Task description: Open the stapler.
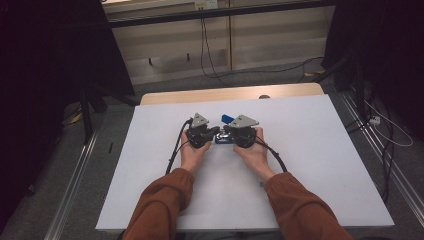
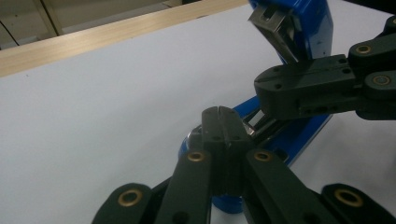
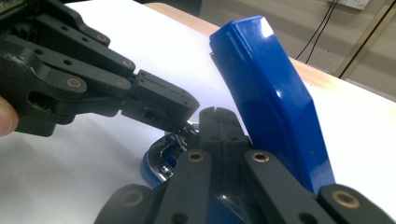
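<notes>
Blue stapler point(image 3: 275, 102) lies mid counter point(image 1: 310, 165), lid swung up, between both hands. Left gripper point(image 2: 223, 122) and right gripper point(image 3: 215, 122) both have jaws pressed together, tips at the open metal staple channel. Likely mid-reload or clearing a jam; next move needs careful tip placement in the channel.

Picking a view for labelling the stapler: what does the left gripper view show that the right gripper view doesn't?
Left gripper view alone: the underside of the raised stapler top with its metal staple channel, and the wooden table edge running along the white sheet.

Right gripper view alone: the glossy blue outside of the raised top, a fingertip, wall cables.

Both: shut tongs in the foreground, the other tongs meeting them at the stapler's base, white sheet.
</notes>
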Available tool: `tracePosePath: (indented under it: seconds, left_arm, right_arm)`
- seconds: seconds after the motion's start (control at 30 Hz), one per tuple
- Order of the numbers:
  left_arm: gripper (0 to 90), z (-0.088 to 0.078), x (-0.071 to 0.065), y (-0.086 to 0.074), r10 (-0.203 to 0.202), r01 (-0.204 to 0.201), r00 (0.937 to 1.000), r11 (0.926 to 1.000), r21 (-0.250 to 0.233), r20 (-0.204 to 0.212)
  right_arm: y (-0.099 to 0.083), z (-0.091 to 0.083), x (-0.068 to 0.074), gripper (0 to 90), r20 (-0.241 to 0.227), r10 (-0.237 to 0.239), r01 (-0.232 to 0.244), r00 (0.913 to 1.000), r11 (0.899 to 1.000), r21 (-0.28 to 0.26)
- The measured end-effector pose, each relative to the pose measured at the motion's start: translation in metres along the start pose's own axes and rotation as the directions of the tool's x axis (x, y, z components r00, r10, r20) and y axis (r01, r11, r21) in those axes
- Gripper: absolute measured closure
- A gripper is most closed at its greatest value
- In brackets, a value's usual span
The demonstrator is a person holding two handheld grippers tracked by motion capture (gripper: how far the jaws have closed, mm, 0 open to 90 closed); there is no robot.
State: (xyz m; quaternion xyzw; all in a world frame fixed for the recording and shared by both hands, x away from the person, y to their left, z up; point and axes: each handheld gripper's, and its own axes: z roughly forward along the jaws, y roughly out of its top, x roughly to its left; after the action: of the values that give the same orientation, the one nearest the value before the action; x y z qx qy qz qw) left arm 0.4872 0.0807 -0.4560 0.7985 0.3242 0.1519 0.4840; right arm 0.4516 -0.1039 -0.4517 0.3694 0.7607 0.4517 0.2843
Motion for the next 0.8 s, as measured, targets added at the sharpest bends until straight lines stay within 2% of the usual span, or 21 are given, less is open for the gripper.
tracePosePath:
  seconds: [0.07,0.17,0.3,0.4,0.63,0.67,0.8]
  left_arm:
    - [90.0,-0.0002,-0.0016,0.0007,0.035,-0.035,0.9993,0.9994,0.006,-0.013]
    - [90.0,-0.0001,-0.0035,0.0013,0.06,-0.06,0.9978,0.9981,0.011,-0.026]
    - [90.0,-0.0001,-0.0038,0.0013,0.069,-0.069,0.9973,0.9975,0.013,-0.026]
    - [90.0,0.0,-0.0028,0.0004,0.051,-0.051,0.9986,0.9987,0.008,-0.015]
    - [90.0,0.0001,-0.0024,0.0003,0.045,-0.045,0.9989,0.999,0.006,-0.011]
    - [90.0,0.0,-0.0017,0.0001,0.033,-0.033,0.9994,0.9994,0.006,-0.007]
    - [90.0,0.0,-0.0019,0.0001,0.036,-0.036,0.9993,0.9993,0.006,-0.008]
  right_arm:
    - [0.0003,-0.0006,-0.0007,90.0,0.004,0.002,-0.002,1.0,1.0,-0.004]
    - [0.0008,-0.0016,-0.0015,90.0,0.009,0.001,-0.001,1.0,1.0,-0.006]
    - [0.0009,-0.0027,-0.001,90.0,0.017,-0.002,0.002,0.9999,1.0,-0.009]
    - [0.0018,-0.004,-0.0013,90.0,0.023,0.004,-0.004,0.9997,1.0,-0.004]
    - [0.003,-0.0066,-0.0027,90.0,0.036,0.025,-0.024,0.999,1.0,-0.012]
    - [0.0026,-0.007,-0.0026,90.0,0.038,0.03,-0.029,0.9988,0.999,-0.016]
    - [0.0027,-0.0081,-0.0034,90.0,0.044,0.027,-0.026,0.9987,1.0,-0.017]
